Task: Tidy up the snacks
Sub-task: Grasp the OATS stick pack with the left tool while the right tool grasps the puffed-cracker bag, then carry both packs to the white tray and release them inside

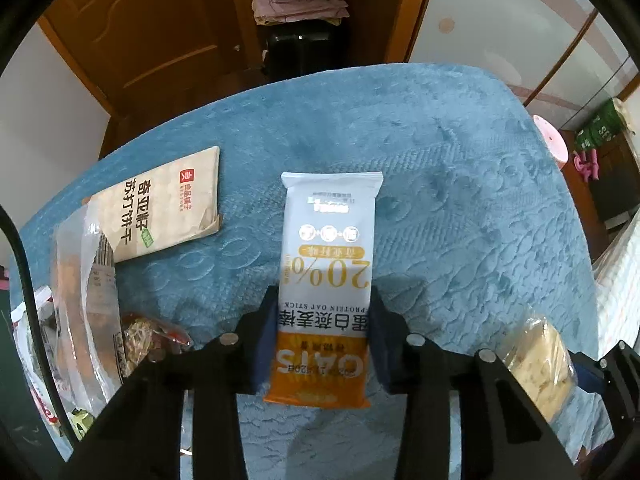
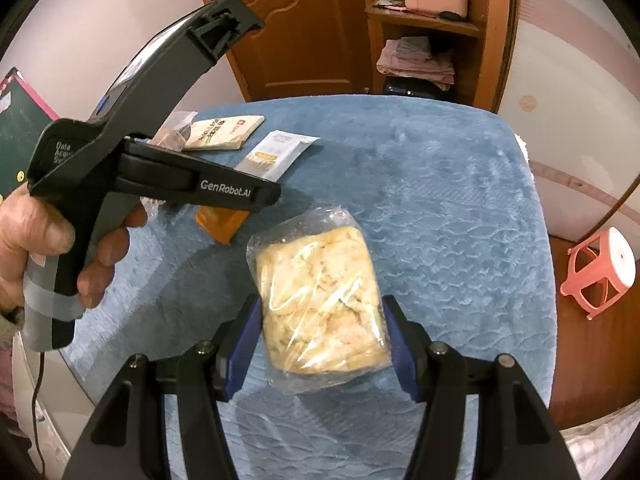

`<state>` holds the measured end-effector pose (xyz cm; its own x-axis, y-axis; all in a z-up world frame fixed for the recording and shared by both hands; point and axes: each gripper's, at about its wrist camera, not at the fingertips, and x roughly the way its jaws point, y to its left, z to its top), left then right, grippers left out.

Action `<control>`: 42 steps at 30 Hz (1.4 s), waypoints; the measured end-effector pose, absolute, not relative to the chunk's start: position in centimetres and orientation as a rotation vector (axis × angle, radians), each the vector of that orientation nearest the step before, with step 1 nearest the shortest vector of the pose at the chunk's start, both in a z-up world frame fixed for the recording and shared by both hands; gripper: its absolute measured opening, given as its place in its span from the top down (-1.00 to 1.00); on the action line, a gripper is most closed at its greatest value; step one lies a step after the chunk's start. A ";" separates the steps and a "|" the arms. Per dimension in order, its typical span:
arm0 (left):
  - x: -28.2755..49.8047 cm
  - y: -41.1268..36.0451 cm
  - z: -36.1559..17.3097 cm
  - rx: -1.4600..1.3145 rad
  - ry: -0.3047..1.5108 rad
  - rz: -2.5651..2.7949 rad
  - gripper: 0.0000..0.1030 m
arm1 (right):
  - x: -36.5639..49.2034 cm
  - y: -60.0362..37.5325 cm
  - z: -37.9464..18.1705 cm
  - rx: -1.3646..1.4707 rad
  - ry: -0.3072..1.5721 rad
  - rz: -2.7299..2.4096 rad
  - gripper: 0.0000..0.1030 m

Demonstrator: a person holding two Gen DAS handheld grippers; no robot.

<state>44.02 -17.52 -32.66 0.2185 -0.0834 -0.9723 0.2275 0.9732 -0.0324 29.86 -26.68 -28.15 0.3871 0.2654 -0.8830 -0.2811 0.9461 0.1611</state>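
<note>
The left gripper (image 1: pixel 322 344) clamps its blue pads on the sides of a white-and-orange oat stick packet (image 1: pixel 330 264) above a blue quilted table cover (image 1: pixel 460 200). A beige cracker packet (image 1: pixel 168 204) lies left, a clear-wrapped pastry (image 1: pixel 536 372) right.

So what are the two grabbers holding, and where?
Left hand-held gripper squeezes the oat bar packet near its orange end. Right hand-held gripper pinches the clear-wrapped pastry by its sides.

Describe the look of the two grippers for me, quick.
Left gripper: black fingers, dark blue pads, silver bolts. Right gripper: same build, brighter blue pads. From the right wrist view, the left one's pistol-shaped body is black and grey, printed "GenRobot.AI", with a grey-taped handle and a black cable.
</note>
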 end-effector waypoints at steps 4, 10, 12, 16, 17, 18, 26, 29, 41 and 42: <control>42.9 -17.6 -32.0 0.154 1.302 -0.216 0.31 | 29.0 -26.4 -27.2 0.000 1.115 0.340 -0.15; 40.4 -17.4 -28.1 0.141 1.253 -0.245 0.31 | 27.9 -25.9 -25.4 -0.010 1.104 0.334 -0.15; 39.2 -17.2 -26.1 0.136 1.232 -0.256 0.31 | 27.2 -25.6 -24.2 -0.013 1.093 0.331 -0.15; 36.9 -16.1 -22.5 0.134 1.198 -0.270 0.31 | 25.9 -25.2 -22.1 -0.009 1.067 0.331 -0.15; 36.4 -16.0 -21.6 0.134 1.190 -0.273 0.31 | 25.5 -25.1 -21.6 -0.009 1.062 0.329 -0.15; 35.7 -15.7 -20.8 0.132 1.183 -0.275 0.31 | 24.9 -24.9 -20.8 -0.011 1.055 0.324 -0.15; 29.0 -12.4 -14.2 0.117 1.121 -0.295 0.31 | 21.4 -23.6 -16.5 0.025 1.009 0.290 -0.15; 26.0 -11.0 -12.4 0.113 1.107 -0.301 0.31 | 19.6 -22.9 -14.7 0.032 0.991 0.289 -0.15; 14.5 -5.5 -9.4 0.082 1.101 -0.275 0.31 | 12.0 -19.0 -9.7 0.056 0.966 0.308 -0.15; 13.7 -5.1 -9.4 0.079 1.102 -0.270 0.31 | 11.4 -18.8 -9.4 0.057 0.967 0.308 -0.15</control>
